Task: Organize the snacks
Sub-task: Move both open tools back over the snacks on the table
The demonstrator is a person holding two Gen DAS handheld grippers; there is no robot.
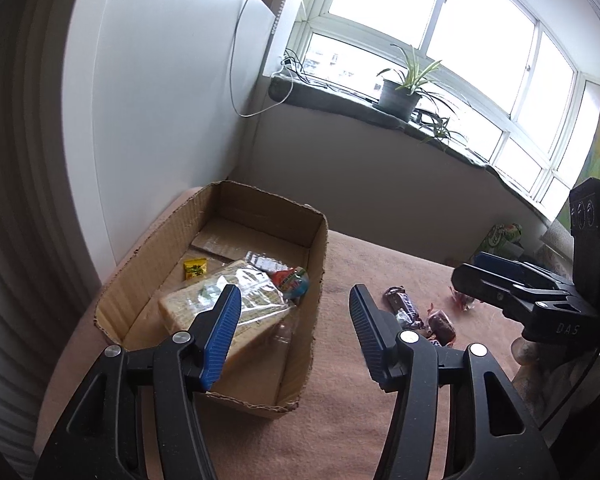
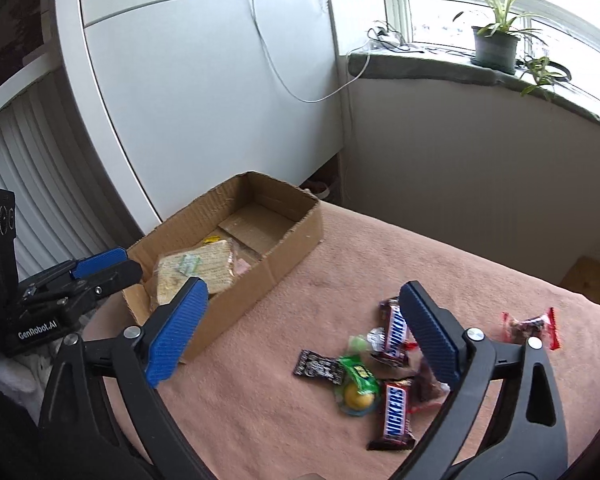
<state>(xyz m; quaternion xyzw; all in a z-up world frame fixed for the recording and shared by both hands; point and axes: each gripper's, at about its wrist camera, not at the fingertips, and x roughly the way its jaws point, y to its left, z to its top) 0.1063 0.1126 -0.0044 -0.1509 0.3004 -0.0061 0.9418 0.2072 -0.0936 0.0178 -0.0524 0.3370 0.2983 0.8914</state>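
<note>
An open cardboard box [image 1: 318, 264] [image 2: 296, 240] stands on a pink blanket. Inside lie a clear-wrapped wafer pack [image 1: 204, 304] [image 2: 204, 268], a yellow candy [image 1: 195, 269] and a colourful round sweet [image 1: 294, 282]. My left gripper [image 1: 296, 296] is open and empty over the box's near right wall. My right gripper [image 2: 304, 298] is open and empty above loose snacks: two Snickers bars [image 2: 395, 416] [image 2: 396, 330], a green and yellow sweet [image 2: 358, 384], a black packet [image 2: 316, 366] and a red-wrapped candy [image 2: 534, 326]. The Snickers bars [image 1: 404, 306] also show in the left wrist view.
A white cabinet [image 2: 204, 92] stands behind the box. A windowsill [image 1: 380, 108] with a potted plant [image 1: 400, 96] runs along the back. A green package [image 1: 500, 236] lies at the blanket's far right. The right gripper's body [image 1: 540, 292] shows in the left wrist view.
</note>
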